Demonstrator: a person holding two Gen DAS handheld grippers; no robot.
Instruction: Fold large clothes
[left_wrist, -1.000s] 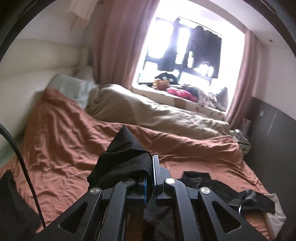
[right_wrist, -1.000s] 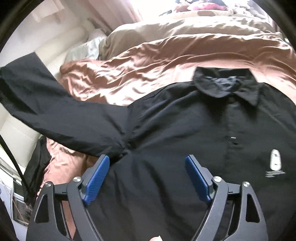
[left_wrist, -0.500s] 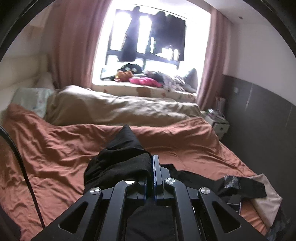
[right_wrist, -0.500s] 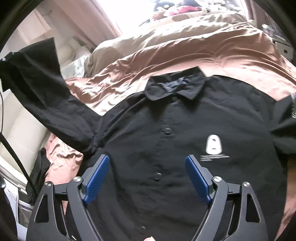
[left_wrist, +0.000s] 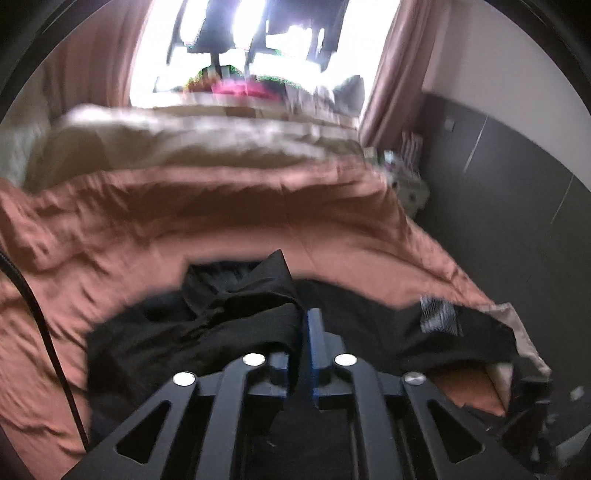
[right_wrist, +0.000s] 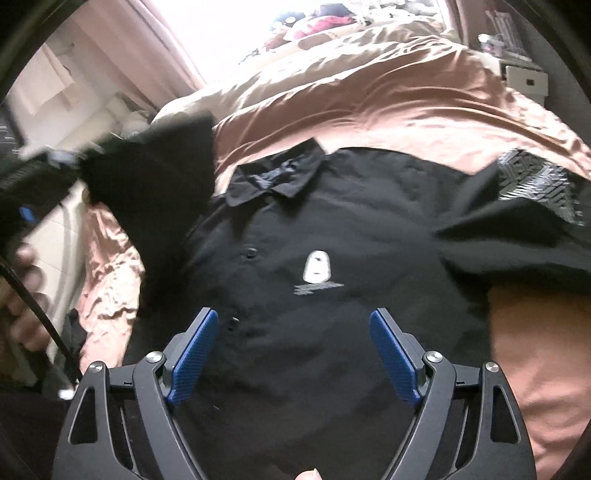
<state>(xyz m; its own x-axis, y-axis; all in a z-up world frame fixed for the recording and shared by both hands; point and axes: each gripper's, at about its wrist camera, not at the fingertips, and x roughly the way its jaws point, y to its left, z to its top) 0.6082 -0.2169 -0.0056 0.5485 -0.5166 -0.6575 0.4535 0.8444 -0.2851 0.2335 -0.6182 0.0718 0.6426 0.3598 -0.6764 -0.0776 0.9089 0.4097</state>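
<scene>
Right now I am holding my right gripper (right_wrist: 291, 354) spread wide above the black shirt (right_wrist: 332, 295), with nothing between its blue pads (right_wrist: 194, 350). The shirt is lying front-up on the rust-coloured bedspread (right_wrist: 406, 99), its long axis running from me toward the window: the collar (right_wrist: 277, 177) is pointing away from me, toward the beige duvet (left_wrist: 192, 144), and the button line is running back to my gripper. A white logo (right_wrist: 317, 266) is sitting on the chest, just right of the buttons. The far sleeve with a grey patterned patch (right_wrist: 535, 188) is lying folded across the right side. My left gripper (left_wrist: 300, 332) is carrying the other sleeve (left_wrist: 236, 317) over the shirt's body; its jaws are opening, with a fold of the black cloth still lying between the pads. In the right view my left hand (right_wrist: 22, 295) is showing at the left edge, blurred, with that sleeve draping from it toward the collar.
</scene>
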